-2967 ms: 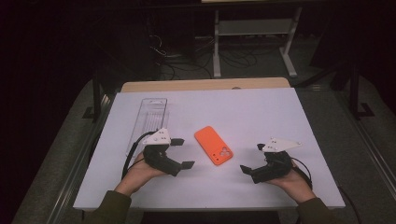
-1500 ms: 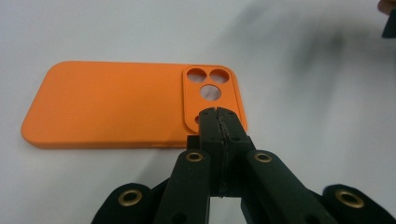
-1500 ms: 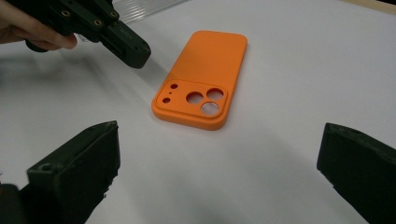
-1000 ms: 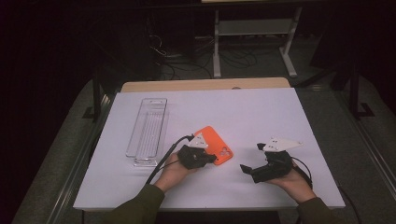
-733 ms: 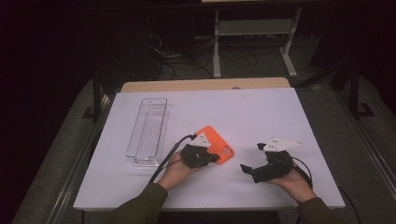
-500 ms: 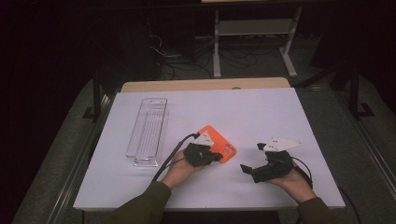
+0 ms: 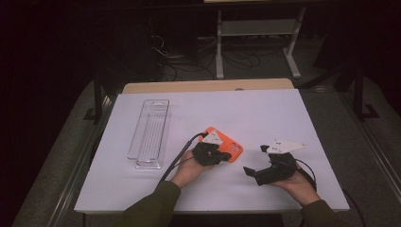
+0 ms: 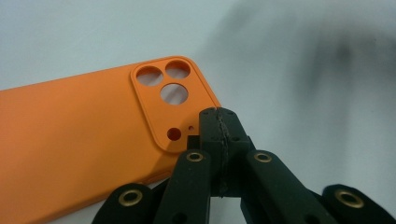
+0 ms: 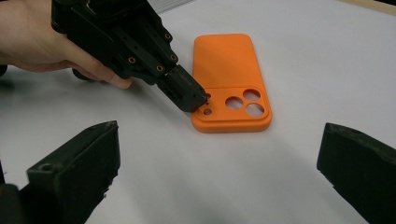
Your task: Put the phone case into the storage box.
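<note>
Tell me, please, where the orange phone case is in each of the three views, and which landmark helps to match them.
High view: the orange phone case lies near the middle of the white table, at the left gripper.
Left gripper view: it covers the left half, camera holes uppermost.
Right gripper view: it lies centre, above the open jaws.
Shared landmark: the camera cutout, where the left gripper's shut jaws touch.

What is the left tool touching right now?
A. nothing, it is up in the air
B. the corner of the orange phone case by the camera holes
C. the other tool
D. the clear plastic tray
B: the left tool, its jaws together, presses on the corner of the orange phone case beside the camera holes.
</note>
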Available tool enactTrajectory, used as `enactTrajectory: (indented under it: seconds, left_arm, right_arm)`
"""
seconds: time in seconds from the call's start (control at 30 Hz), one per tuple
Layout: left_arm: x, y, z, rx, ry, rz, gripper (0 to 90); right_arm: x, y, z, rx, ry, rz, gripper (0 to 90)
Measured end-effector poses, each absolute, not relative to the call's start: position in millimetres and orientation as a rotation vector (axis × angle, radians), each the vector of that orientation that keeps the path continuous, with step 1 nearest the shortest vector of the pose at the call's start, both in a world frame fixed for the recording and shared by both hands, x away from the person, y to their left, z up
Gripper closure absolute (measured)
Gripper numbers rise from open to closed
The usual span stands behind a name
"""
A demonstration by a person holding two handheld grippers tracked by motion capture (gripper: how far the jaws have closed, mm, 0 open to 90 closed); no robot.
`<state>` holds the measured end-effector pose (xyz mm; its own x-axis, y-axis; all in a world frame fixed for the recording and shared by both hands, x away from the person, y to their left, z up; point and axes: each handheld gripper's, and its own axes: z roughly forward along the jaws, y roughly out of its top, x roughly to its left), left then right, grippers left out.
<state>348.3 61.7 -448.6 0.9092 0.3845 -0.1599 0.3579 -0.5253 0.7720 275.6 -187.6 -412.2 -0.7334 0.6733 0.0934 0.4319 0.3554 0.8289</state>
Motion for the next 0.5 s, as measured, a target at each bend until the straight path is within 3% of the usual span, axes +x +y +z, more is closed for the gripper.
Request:
enactTrajectory:
  seconds: [0.17,0.33,0.5]
  left_arm:
    - [349,67,-446,2.184,0.526,0.036,89.4]
    - [347,76,-440,2.179,0.518,0.037,82.2]
    - [342,90,-433,2.151,0.532,0.029,68.0]
  right_arm:
    - [275,-188,-412,0.993,2.358,1.315,0.0]
    - [275,-189,-412,0.996,2.357,1.313,0.0]
    - [275,-189,-412,0.992,2.356,1.310,0.0]
